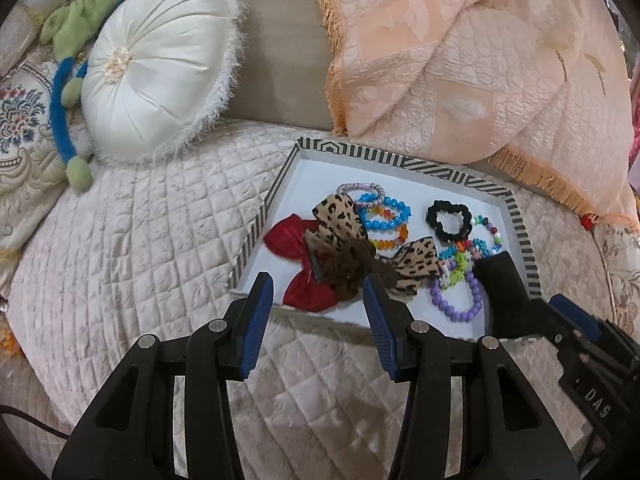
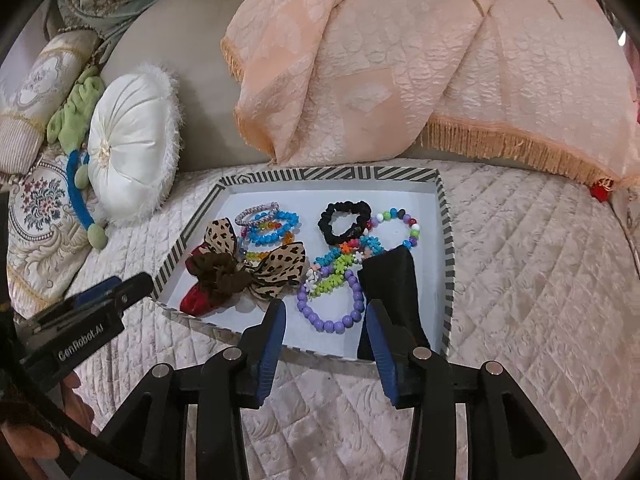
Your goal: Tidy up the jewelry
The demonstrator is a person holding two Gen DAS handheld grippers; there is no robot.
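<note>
A white tray with a striped rim [image 1: 276, 192] [image 2: 444, 216] lies on the quilted bed. In it are a leopard-print bow [image 1: 340, 224] [image 2: 280, 268], a red bow [image 1: 292, 236] [image 2: 198, 300], a blue bead bracelet [image 1: 380, 216] [image 2: 272, 230], a black scrunchie [image 1: 448, 218] [image 2: 344, 220], a purple bead bracelet [image 1: 456, 304] [image 2: 332, 312], a multicolour bead bracelet [image 2: 400, 228] and a black cloth piece [image 1: 500, 284] [image 2: 394, 284]. My left gripper [image 1: 318, 292] is open over the tray's near edge, by the bows. My right gripper [image 2: 326, 316] is open at the near edge, around the purple bracelet.
A round white cushion [image 1: 160, 76] [image 2: 132, 144] and a green and blue plush toy [image 1: 76, 64] lie to the left. A peach fringed blanket [image 1: 480, 60] [image 2: 400, 60] is draped behind the tray. Embroidered pillows [image 2: 40, 208] sit at far left.
</note>
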